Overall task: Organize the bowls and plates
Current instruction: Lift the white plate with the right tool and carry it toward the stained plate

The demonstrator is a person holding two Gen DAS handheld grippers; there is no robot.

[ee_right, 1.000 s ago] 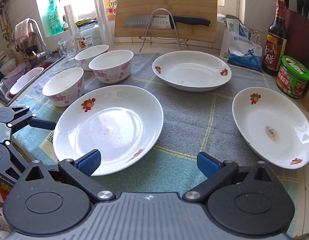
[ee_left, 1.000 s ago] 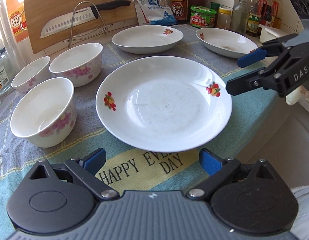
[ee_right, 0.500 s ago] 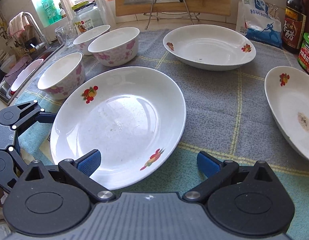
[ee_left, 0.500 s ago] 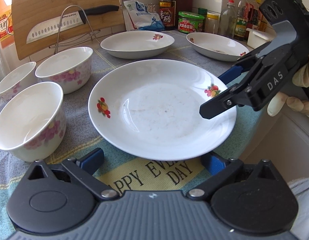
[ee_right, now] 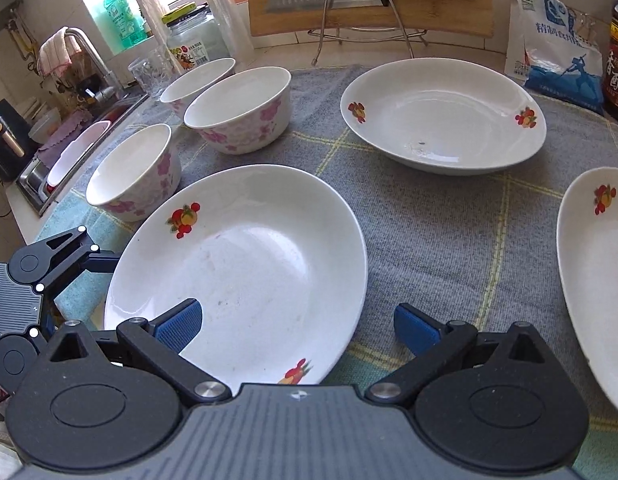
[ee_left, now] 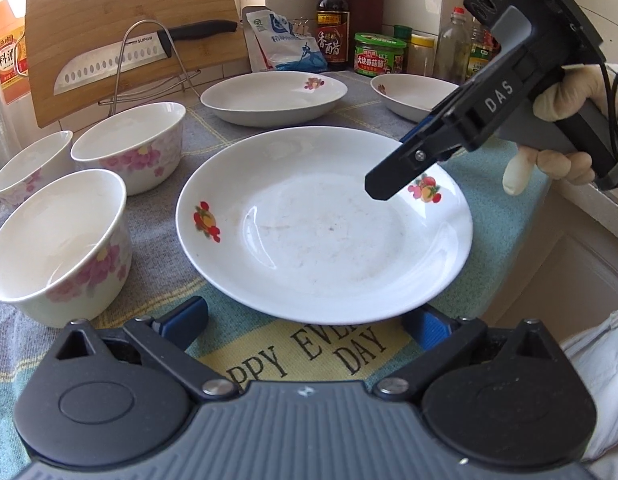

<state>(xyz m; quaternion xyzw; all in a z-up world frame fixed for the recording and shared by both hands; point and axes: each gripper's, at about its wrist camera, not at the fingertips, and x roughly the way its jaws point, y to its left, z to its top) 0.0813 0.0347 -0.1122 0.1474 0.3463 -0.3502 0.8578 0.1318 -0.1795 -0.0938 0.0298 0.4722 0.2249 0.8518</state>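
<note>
Glossy round white plate (ee_left: 325,236) on woven cloth (ee_right: 449,240), between spread left claw (ee_left: 305,320) and spread right claw (ee_right: 297,322).

Bright daylight, sharp, fisheye-warped edges

Legible markings around the knife (ee_left: 121,64)

Knife blade: "SUPOR". Cloth (ee_left: 293,352) before the knife: "HAPPY EVE… DAY", partly covered. Right claw (ee_left: 393,184) body, right of the knife: "DAS". Vinegar bottle (ee_left: 332,36) label: "香醋".
</note>
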